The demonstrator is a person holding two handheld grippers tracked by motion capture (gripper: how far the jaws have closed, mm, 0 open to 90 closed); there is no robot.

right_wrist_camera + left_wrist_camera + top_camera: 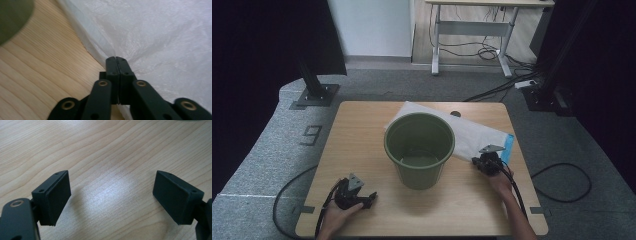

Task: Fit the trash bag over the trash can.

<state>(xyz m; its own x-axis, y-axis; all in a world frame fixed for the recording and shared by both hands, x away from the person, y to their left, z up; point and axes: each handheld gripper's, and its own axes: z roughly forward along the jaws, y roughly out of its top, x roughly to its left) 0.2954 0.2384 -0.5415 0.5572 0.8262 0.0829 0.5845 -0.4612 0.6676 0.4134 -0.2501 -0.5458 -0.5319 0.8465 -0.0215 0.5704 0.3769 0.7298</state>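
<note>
A green plastic bucket stands upright and empty in the middle of the wooden table. Behind it and to its right a flat white plastic bag with a blue strip at its right end lies on the table. My right gripper sits at the bag's near edge, right of the bucket. In the right gripper view its jaws are pressed together on the edge of the bag. My left gripper rests at the front left, and its jaws stand wide apart over bare wood.
A blurred part of the bucket fills the top left corner of the right gripper view. Cables trail off both front corners of the table. Black stand bases sit on the grey carpet beyond the table, and a desk stands farther back.
</note>
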